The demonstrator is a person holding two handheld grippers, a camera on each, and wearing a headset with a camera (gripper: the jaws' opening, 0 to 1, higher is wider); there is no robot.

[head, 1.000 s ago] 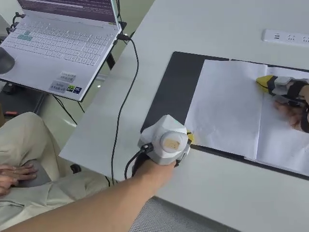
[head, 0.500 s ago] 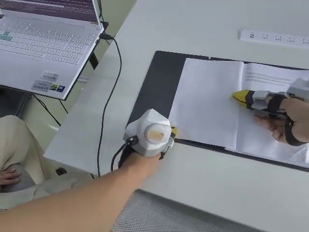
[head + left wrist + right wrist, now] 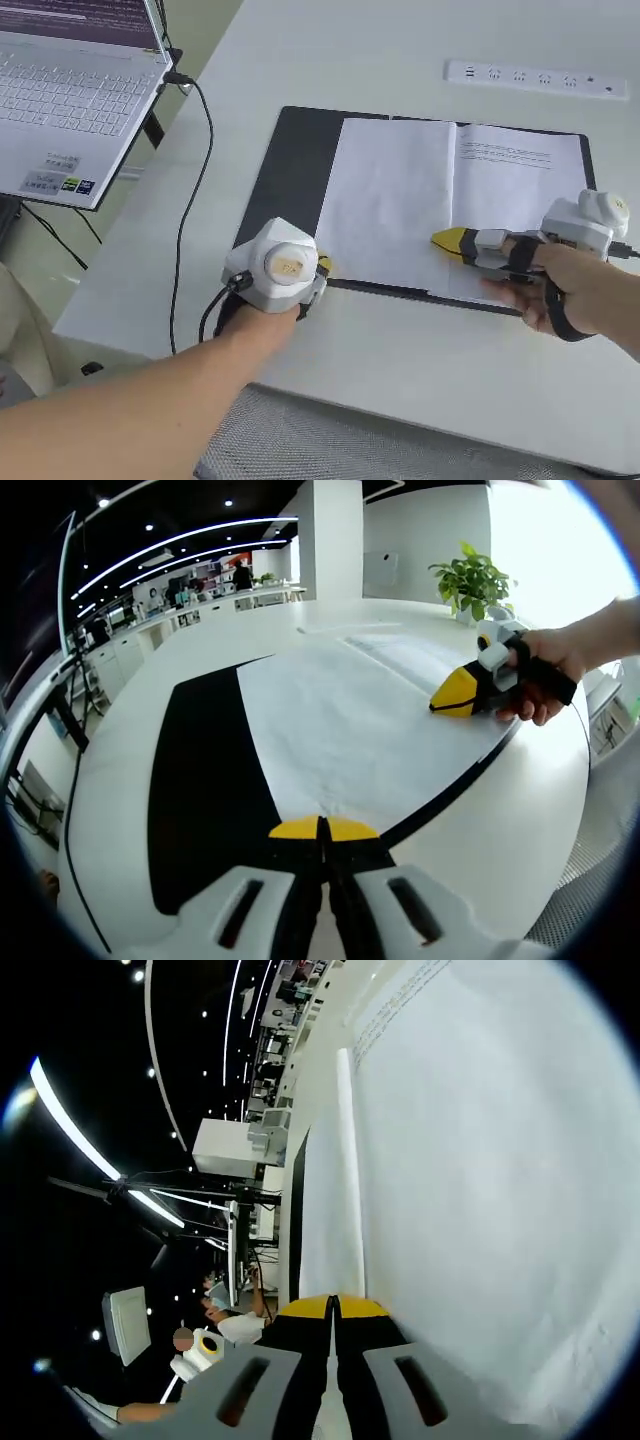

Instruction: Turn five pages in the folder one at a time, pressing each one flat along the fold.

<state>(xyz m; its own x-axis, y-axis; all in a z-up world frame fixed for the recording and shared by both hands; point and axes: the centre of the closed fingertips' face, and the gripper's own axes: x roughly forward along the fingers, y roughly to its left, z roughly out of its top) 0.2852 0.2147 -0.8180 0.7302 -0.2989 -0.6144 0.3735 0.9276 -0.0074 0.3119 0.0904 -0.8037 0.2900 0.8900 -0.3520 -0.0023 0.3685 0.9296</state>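
Black folder lies open on the white worktop, w/ a blank left page turned over and a right page w/ a few printed lines at its far end.

Left tool: jaws closed tip to tip, nothing btwn them, at the folder's near edge by the left page's near corner.

Right tool: jaws also closed, empty, yellow tips down on the paper at or just beside the fold, toward the folder's near end. Can't tell which side of the crease exactly.

Left of the folder: laptop off the worktop edge, its black cable running btwn them. Beyond the folder's far edge: white power strip.
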